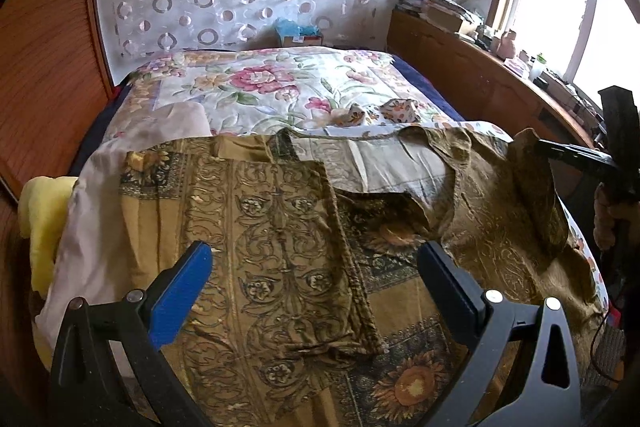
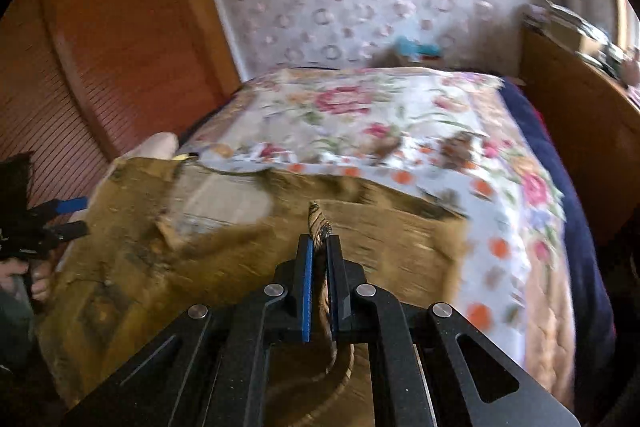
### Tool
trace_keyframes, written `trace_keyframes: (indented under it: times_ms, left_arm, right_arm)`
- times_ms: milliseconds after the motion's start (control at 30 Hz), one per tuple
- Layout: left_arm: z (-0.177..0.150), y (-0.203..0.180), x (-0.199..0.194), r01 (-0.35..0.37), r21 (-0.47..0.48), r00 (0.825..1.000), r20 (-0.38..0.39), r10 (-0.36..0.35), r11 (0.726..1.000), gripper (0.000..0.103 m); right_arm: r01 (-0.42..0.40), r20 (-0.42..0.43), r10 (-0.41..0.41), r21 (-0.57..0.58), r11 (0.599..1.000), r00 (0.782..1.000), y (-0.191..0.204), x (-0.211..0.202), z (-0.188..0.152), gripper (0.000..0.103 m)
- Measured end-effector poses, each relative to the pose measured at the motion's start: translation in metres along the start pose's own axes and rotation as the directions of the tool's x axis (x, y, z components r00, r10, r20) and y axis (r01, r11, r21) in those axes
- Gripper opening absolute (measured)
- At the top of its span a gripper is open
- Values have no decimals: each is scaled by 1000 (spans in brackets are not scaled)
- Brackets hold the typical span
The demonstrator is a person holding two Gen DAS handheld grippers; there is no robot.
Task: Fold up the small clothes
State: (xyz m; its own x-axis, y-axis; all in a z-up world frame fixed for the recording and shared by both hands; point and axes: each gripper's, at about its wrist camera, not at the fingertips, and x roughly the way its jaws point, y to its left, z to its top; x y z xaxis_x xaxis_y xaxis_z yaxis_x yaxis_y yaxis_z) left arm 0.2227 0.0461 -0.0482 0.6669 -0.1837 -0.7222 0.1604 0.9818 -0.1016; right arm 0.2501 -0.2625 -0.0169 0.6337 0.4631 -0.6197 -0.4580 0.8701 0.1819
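Observation:
A small olive-gold patterned garment [image 1: 280,239] lies spread on the near end of the bed, its left side folded over the middle. My left gripper [image 1: 316,267] is open and empty just above it, blue pads wide apart. My right gripper [image 2: 319,247] is shut on the garment's right edge [image 2: 318,219] and holds it lifted; it also shows at the right edge of the left wrist view [image 1: 576,155]. The garment shows blurred in the right wrist view [image 2: 200,251]. The left gripper appears at the far left of that view [image 2: 64,219].
The bed carries a floral quilt [image 1: 264,87] and a pale cloth [image 1: 180,123]. A yellow cloth [image 1: 40,223] hangs at the left. A wooden headboard panel [image 1: 52,67] stands left, a cluttered wooden shelf [image 1: 472,39] right under the window.

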Motion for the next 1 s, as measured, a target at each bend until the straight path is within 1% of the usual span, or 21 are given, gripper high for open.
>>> trace_keyframes:
  times_ms: [67, 100, 133, 167, 200, 233, 300, 367, 400, 467, 500, 567, 600, 700, 767, 800, 867, 933, 1000]
  left_arm:
    - [0, 4, -2, 0, -6, 1000, 4, 0, 1000, 102]
    - [0, 6, -3, -1, -8, 1000, 6, 1, 1000, 102]
    - [-1, 8, -4, -6, -11, 1000, 8, 7, 1000, 102]
    - [-1, 10, -5, -11, -13, 1000, 9, 11, 1000, 102]
    - [-2, 12, -6, -15, -14, 1000, 11, 15, 1000, 102]
    - [-2, 15, -6, -21, -17, 1000, 12, 21, 1000, 102]
    - [-3, 21, -6, -31, -25, 999, 13, 31, 999, 102]
    - [-4, 30, -6, -43, -37, 999, 13, 44, 998, 102]
    - [-5, 37, -6, -53, -45, 998, 16, 53, 998, 102]
    - [-5, 46, -6, -68, -54, 997, 18, 69, 996, 102]
    - [-5, 54, -5, -81, -60, 996, 22, 82, 995, 102]
    - [-5, 67, -4, -104, -69, 994, 31, 106, 992, 102]
    - [-4, 72, -4, -111, -72, 993, 34, 114, 991, 102]
    - [0, 94, 0, -149, -96, 988, 34, 153, 984, 93]
    - [3, 106, 3, -161, -104, 986, 26, 164, 982, 83]
    - [4, 112, 5, -164, -109, 986, 19, 167, 980, 80]
    - [7, 127, 13, -167, -131, 986, -3, 168, 977, 67]
    - [10, 134, 20, -155, -143, 988, -21, 153, 977, 59]
    - [14, 139, 29, -154, -150, 988, -39, 150, 977, 55]
  right_arm:
    - [-21, -21, 20, -13, 1000, 1000, 6, 12, 3, 6]
    - [-34, -34, 34, -18, 999, 999, 8, 18, 4, 8]
    - [-43, -52, 42, -27, 999, 998, 9, 24, 6, 17]
    - [-39, -56, 37, -38, 999, 998, 10, 27, 7, 21]
    - [-36, -49, 33, -47, 998, 998, 9, 27, 8, 34]
    - [-30, -43, 28, -43, 999, 999, 3, 27, 11, 43]
    - [-1, -34, 0, -28, 1000, 999, -7, 27, 15, 45]
    - [59, -22, -60, -22, 998, 998, -18, 25, 13, 45]
    - [108, -23, -108, -22, 994, 994, -29, 22, 9, 45]
    - [165, -47, -166, -25, 986, 985, -38, 25, 2, 45]
    - [204, -67, -206, -29, 979, 976, -50, 27, -5, 45]
    - [239, -96, -240, -20, 971, 966, -65, 32, -16, 45]
    - [245, -118, -243, -3, 970, 963, -76, 36, -23, 45]
    - [251, -157, -243, 33, 968, 957, -93, 47, -38, 45]
    - [254, -169, -243, 43, 966, 955, -100, 54, -44, 45]
    - [253, -170, -242, 46, 966, 955, -102, 57, -46, 45]
    - [259, -150, -250, 41, 965, 957, -103, 59, -48, 45]
    - [266, -134, -258, 42, 963, 957, -94, 66, -45, 46]
    - [278, -119, -274, 21, 960, 954, -85, 68, -49, 47]
